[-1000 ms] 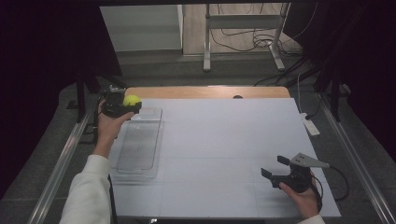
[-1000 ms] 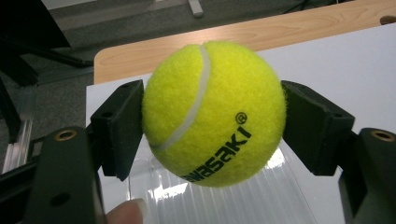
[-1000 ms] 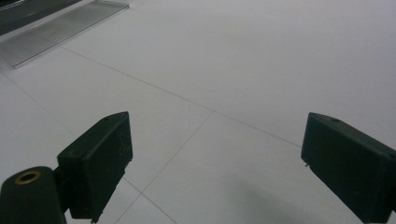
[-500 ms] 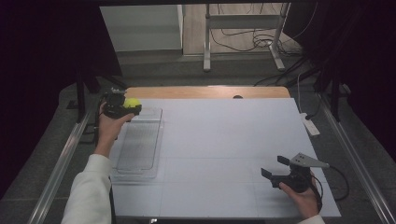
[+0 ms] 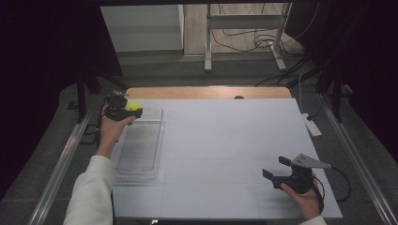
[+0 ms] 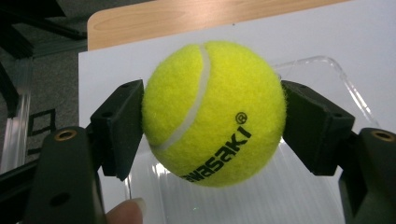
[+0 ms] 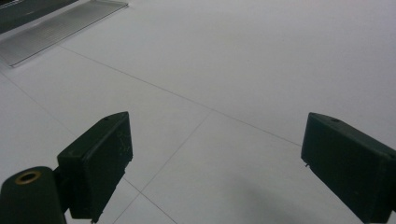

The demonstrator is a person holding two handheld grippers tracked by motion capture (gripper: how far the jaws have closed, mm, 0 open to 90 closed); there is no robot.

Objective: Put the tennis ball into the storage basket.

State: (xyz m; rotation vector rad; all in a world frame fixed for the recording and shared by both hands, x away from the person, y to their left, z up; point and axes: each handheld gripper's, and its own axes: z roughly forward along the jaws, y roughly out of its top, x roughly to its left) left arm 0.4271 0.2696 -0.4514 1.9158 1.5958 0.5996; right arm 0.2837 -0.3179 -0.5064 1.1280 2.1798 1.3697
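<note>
A yellow tennis ball with black lettering sits clamped between the two black jaws of my left gripper. From above, that left gripper holds the ball over the far end of a clear plastic tray at the table's left side. My right gripper rests near the front right of the white table, jaws wide apart. In the right gripper view, its fingers frame nothing but bare white surface.
A strip of wooden tabletop shows beyond the white sheet. A white power strip lies at the right edge. Metal rails run along both sides. A metal frame and cables stand on the floor behind.
My left gripper with the ball has shifted slightly, staying over the tray's far end. The right gripper has not moved.
</note>
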